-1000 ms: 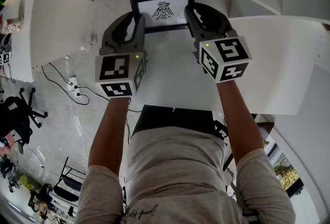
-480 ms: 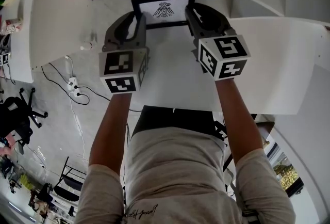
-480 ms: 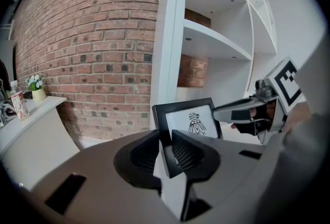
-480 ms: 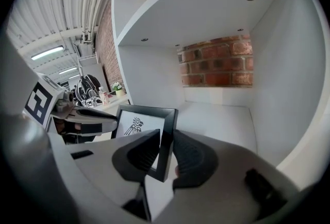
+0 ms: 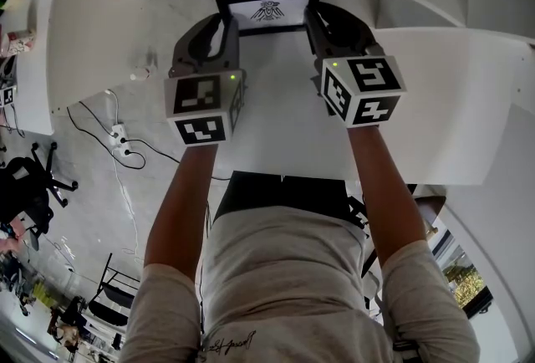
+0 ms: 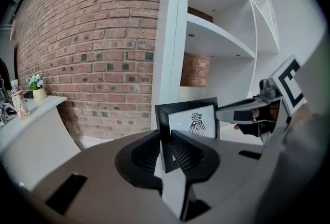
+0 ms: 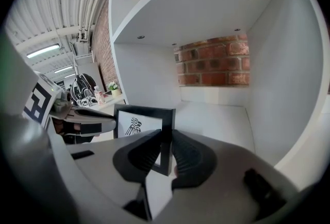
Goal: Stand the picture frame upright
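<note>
Black picture frame (image 5: 267, 12), clamped by the just-tightened left tool (image 6: 166, 132) and the right tool (image 7: 167, 131), has been tipped nearly upright between them

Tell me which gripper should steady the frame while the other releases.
Right, probably. The right gripper clamps the picture frame by its right edge, while the left gripper has only just been closing its jaws on the left edge.
</note>
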Demonstrator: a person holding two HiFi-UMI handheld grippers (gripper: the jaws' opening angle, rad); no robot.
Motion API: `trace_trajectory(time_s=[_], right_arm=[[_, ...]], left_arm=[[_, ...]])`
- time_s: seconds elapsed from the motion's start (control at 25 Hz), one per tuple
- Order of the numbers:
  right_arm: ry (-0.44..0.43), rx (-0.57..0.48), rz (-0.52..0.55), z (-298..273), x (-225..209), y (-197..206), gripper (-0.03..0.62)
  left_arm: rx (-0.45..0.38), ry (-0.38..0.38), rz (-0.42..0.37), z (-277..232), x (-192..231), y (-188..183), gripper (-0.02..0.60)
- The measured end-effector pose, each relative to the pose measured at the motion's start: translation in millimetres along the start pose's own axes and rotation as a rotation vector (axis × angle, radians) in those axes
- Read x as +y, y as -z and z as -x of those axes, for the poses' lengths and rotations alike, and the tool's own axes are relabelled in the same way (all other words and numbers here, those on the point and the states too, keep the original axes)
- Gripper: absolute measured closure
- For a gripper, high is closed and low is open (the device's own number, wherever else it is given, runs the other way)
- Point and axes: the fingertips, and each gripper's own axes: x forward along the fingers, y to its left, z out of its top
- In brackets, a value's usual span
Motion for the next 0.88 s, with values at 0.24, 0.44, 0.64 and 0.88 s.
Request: trace_trajectory(time_s=[0.24,0.44,0.64,0.88], right_arm=[[0.009,-0.002,0.010,-1.1,-2.1,-0.1,0.517],[0.016,-0.001,0.019,-0.7,-2.3,-1.5,0.517],[0.018,0.000,0.017,-1.4,-3.0,-2.3,0.517],[0.022,0.001,0.009,-2.8,-5.2,-0.5,0.517]], left_arm=[[0.002,0.001,-0.003,-4.8,0.1,1.5,0.509],[0.009,-0.002,-0.005,-7.0,1.4,2.0,0.511],[0.006,-0.001,-0.005,-8.5,1.3,1.2,0.511],[0.002,-0.003,-0.004,-10.3,1.1,0.1,0.512]])
